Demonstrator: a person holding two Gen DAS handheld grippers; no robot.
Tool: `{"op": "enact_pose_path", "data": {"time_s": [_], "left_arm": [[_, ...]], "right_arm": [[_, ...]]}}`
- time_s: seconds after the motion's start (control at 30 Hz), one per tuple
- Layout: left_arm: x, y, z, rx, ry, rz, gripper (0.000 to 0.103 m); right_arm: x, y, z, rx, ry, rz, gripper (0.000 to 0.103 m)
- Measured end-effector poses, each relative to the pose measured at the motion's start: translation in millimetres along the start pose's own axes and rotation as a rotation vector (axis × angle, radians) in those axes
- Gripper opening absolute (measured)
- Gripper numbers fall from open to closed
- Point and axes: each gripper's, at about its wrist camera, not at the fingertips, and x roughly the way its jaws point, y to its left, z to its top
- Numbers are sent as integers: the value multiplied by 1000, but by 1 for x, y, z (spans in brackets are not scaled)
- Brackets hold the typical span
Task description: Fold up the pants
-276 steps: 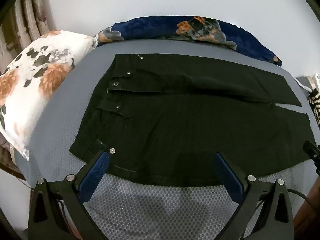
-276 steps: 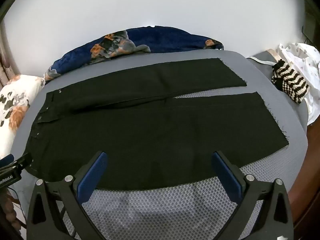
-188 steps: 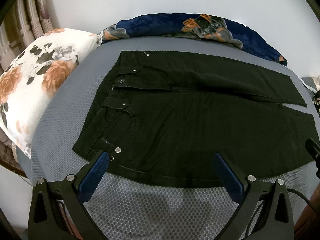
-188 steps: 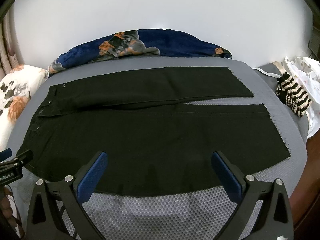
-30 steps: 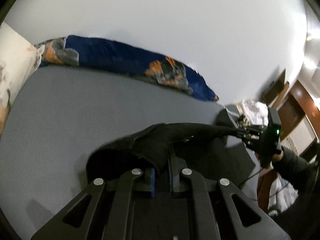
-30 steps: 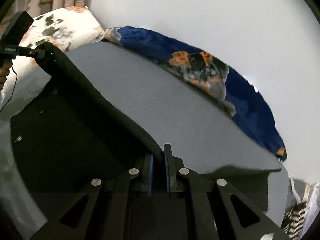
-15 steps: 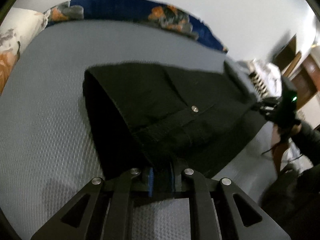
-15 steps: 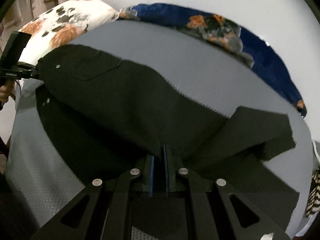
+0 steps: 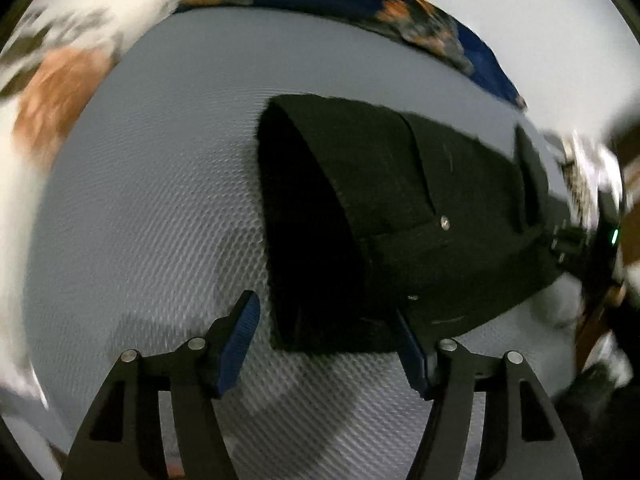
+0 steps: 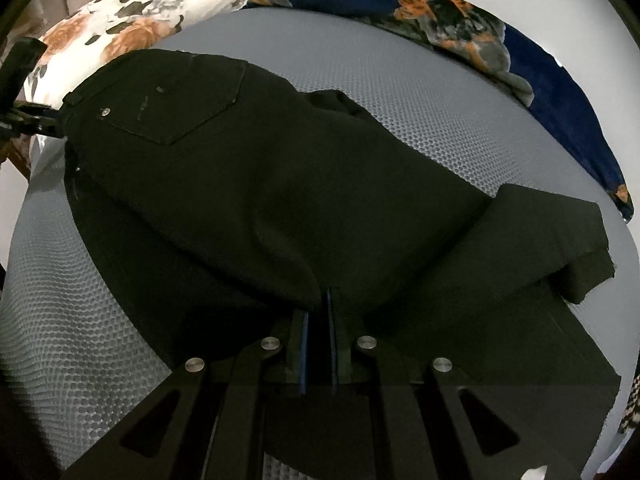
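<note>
A: Where are the pants (image 10: 280, 208)?
B: Folded lengthwise on the bed (image 9: 152, 208); open mattress toward nine o'clock.
A: The grippers?
B: The left hand-held gripper (image 9: 328, 344) has just been opening, its pads off the waistband edge; the right hand-held gripper (image 10: 320, 304) is clamped on the fabric.

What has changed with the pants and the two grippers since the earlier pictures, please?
The black pants, once spread flat, are now folded lengthwise. The left gripper has just opened and released the waistband; the right gripper stays clamped on the fabric. The floral pillow and the blue blanket are unmoved.

Floral pillow (image 10: 132, 12) and navy floral blanket (image 10: 460, 16) border grey mattress (image 10: 400, 92).
</note>
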Motion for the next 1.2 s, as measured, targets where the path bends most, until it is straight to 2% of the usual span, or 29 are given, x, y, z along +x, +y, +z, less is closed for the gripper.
{"op": "enact_pose_path", "data": {"time_s": [0.1,0.13,0.17,0.27,0.33,0.4,0.57,0.63,0.7,0.77,0.83,1.0,1.2], "left_arm": [[-16,3,-4,-125,-29,-64,66],[-22,1,-5,-166,-45,-118,66],[-24,0,-6,-194,-47,-141,66],[-17,-2,-7,-287,16,-184,66],[-5,-3,-9,-356,75,-188,65],[3,-2,-13,-405,96,-193,64],[19,3,-16,-542,57,-178,64],[24,6,-14,-577,35,-188,54],[26,8,-12,-572,21,-194,29],[25,0,-6,-527,-4,-183,21],[17,-6,1,-448,-23,-164,19],[-2,-4,13,-329,-53,-159,18],[23,0,12,-223,26,-60,19]], "right_arm": [[0,-2,1,9,-7,10,7],[0,-3,1,11,-10,12,7],[-1,-4,2,15,-14,15,7],[-2,-4,3,12,-20,17,7],[-2,-5,4,13,-25,18,7],[-2,-6,3,18,-32,19,7],[-4,-7,2,28,-45,21,7],[-6,-6,2,22,-49,16,7],[-11,-6,2,20,-57,15,7],[-22,-6,3,14,-74,9,6],[-38,-6,4,14,-90,2,6],[-64,7,-6,-4,-88,31,6],[-35,33,-29,-46,33,89,6]]}}
